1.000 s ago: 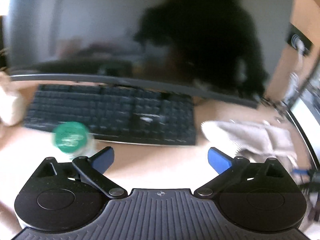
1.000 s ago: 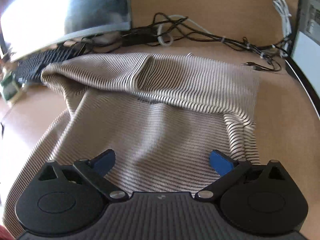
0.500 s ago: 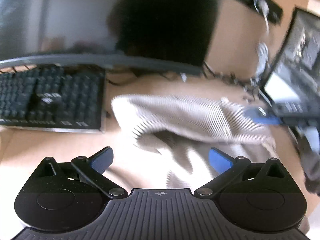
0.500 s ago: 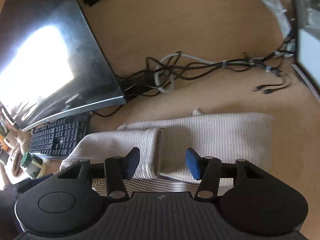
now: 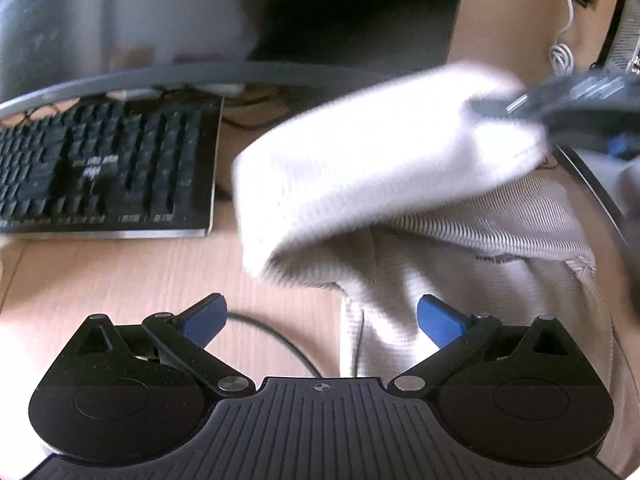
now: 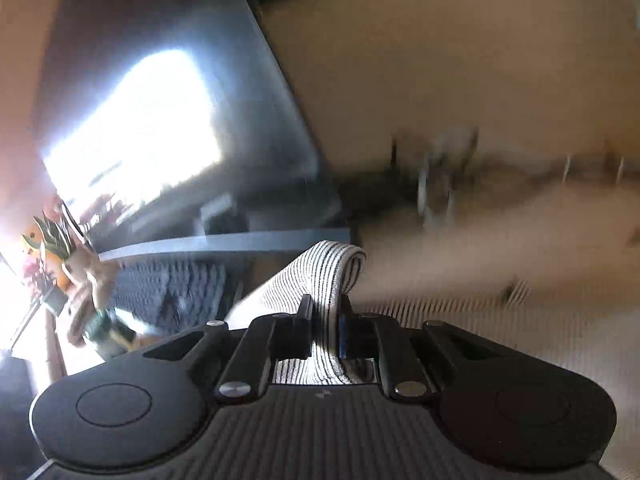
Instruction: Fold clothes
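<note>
Right hand-held gripper (image 6: 325, 322) clamped on a folded edge of the striped garment (image 6: 320, 280), a short loop of cloth standing up just past the closed fingers and the fabric trailing back down between them. Left hand-held gripper (image 5: 322, 320) spread wide and holding nothing, poised low over the worktop (image 5: 120, 276) with its right blue finger (image 5: 440, 322) above the near cloth and its left one above bare wood. Striped garment (image 5: 460, 248) lying ahead and to the right of that open gripper, one flap raised off the worktop and stretched from near centre up toward the far right, where the right hand-held gripper (image 5: 560, 108) shows as a dark smear gripping its upper end. Long axis of the lifted flap running near-left to far-right, so the free near-left corner sits far closer to the left tool than to the right; probably the spot to pinch or pin next for the fold. Beyond the cloth, a dark keyboard (image 5: 104, 172) to the left and a monitor (image 5: 200, 20) across the far side. Thin cable (image 5: 280, 340) on the wood between the left fingers, partly slipping under the hem. Lifted flap heavily blurred and washed out, stripes lost there; garment's right side cut off by the frame; type of garment hard to tell.
</note>
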Demonstrator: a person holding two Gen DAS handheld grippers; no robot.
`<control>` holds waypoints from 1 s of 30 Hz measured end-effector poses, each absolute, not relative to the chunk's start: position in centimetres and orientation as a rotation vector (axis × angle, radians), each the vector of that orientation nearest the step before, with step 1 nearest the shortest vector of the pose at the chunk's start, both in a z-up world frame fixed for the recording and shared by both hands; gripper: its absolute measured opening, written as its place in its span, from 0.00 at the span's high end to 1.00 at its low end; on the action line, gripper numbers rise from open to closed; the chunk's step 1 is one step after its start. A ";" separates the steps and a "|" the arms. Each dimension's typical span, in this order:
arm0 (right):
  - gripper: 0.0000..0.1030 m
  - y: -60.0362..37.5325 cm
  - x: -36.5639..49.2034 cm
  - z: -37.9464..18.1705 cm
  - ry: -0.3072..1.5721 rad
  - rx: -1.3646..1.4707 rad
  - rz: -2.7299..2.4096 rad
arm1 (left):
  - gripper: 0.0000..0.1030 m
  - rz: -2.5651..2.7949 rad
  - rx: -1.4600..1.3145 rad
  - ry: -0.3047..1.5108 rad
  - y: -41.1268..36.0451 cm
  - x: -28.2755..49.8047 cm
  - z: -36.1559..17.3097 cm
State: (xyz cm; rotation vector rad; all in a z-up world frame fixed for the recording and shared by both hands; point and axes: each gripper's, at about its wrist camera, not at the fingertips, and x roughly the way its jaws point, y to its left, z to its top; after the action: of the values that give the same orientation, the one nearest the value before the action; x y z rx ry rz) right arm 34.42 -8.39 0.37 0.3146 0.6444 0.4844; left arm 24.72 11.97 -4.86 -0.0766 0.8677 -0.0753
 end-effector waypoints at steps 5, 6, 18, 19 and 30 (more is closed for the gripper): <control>0.90 -14.5 33.1 3.4 0.559 0.221 0.322 | 0.00 -0.115 -0.015 0.835 11.0 26.7 -5.1; 0.90 -15.6 33.0 3.0 0.575 0.207 0.280 | 0.00 -0.128 0.000 0.835 10.8 27.1 -5.3; 0.84 -15.7 30.4 -6.5 0.768 0.042 0.077 | 0.00 -0.243 0.028 0.854 10.7 26.4 -4.3; 0.81 -15.9 30.5 -6.3 0.770 0.045 0.075 | 0.00 -0.264 0.004 0.850 10.8 26.3 -3.8; 0.46 -17.3 30.4 -2.7 0.695 0.061 0.032 | 0.00 -0.435 -0.128 0.775 6.3 29.6 -2.7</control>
State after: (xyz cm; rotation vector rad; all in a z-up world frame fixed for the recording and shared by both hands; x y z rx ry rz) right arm 30.42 -17.31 -2.66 0.0606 0.6949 0.0318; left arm 29.63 6.29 -2.66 -0.1283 0.7746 -0.4346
